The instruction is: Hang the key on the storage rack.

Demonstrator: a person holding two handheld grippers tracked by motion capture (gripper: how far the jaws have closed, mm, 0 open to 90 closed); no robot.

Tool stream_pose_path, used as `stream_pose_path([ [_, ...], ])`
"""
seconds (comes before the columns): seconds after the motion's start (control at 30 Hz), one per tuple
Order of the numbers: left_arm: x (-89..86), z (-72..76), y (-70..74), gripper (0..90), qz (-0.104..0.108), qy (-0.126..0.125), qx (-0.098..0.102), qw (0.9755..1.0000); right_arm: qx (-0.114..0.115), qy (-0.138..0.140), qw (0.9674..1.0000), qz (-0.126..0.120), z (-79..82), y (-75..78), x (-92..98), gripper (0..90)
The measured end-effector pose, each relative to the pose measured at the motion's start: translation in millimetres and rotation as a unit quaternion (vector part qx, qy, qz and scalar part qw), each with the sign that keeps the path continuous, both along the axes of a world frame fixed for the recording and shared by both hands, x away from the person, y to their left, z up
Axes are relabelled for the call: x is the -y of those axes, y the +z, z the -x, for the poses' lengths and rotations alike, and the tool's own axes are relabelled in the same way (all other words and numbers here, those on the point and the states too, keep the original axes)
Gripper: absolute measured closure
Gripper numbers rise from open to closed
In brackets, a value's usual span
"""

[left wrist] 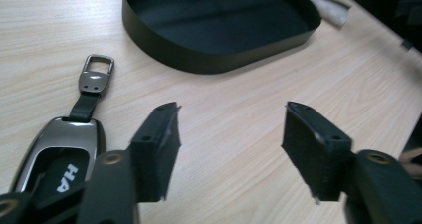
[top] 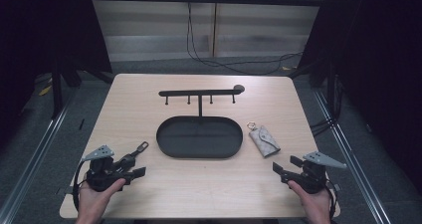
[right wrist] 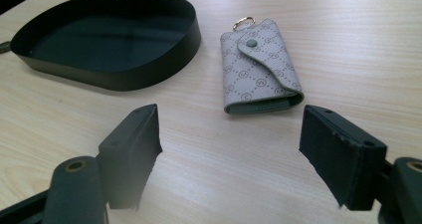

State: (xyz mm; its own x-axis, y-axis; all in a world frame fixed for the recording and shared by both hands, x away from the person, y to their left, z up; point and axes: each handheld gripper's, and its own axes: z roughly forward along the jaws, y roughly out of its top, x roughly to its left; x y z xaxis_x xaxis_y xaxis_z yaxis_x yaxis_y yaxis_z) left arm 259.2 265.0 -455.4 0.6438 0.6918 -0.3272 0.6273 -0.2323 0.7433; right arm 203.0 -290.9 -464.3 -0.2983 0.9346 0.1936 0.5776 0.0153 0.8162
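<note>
A black oval tray point(top: 166, 144) with a hook rail point(top: 200, 91) on a post stands mid-table. To its right lies a grey patterned key pouch point(top: 263, 140) with a gold ring. A dark car key fob point(top: 130, 158) with a strap and metal loop lies left of the tray. My left gripper point(top: 133, 166) rests by the fob, open. In the left gripper view the fob point(left wrist: 59, 149) lies just outside the left jaw, and bare table lies between the gripper's point(left wrist: 231, 109) jaws. My right gripper point(top: 286, 164) is open, with the pouch point(right wrist: 259, 64) a little ahead of its point(right wrist: 231, 112) jaws.
The tray's wall point(left wrist: 209, 59) rises just beyond the left gripper and at the upper left point(right wrist: 124, 77) in the right gripper view. Light wood table point(top: 209, 189) with edges near both hands. Dark curtains and cables stand behind the table.
</note>
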Motion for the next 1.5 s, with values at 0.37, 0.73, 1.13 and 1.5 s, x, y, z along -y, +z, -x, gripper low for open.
stream_pose_path([
  [0.37, -3.8, -3.4, -0.1, 43.8, 0.022, 0.004, -0.028, 0.9994, -0.005, 0.006, 0.9999, 0.006, 2.7, 0.7, -2.4, 23.0],
  [0.73, -3.1, -4.0, 5.3, 45.3, -0.019, -0.009, -0.023, 0.9995, -0.002, 0.010, 0.9999, 0.010, 5.0, 1.7, -3.8, 23.7],
  [1.13, -10.5, -13.4, 11.9, 41.4, -0.023, 0.007, -0.036, 0.9991, -0.004, 0.018, 0.9998, 0.012, 10.1, 0.4, -3.2, 22.1],
  [1.5, -9.3, -26.2, 24.0, 43.2, -0.055, 0.007, -0.042, 0.9976, -0.004, 0.010, 0.9999, -0.008, 9.1, 1.6, 1.0, 21.9],
])
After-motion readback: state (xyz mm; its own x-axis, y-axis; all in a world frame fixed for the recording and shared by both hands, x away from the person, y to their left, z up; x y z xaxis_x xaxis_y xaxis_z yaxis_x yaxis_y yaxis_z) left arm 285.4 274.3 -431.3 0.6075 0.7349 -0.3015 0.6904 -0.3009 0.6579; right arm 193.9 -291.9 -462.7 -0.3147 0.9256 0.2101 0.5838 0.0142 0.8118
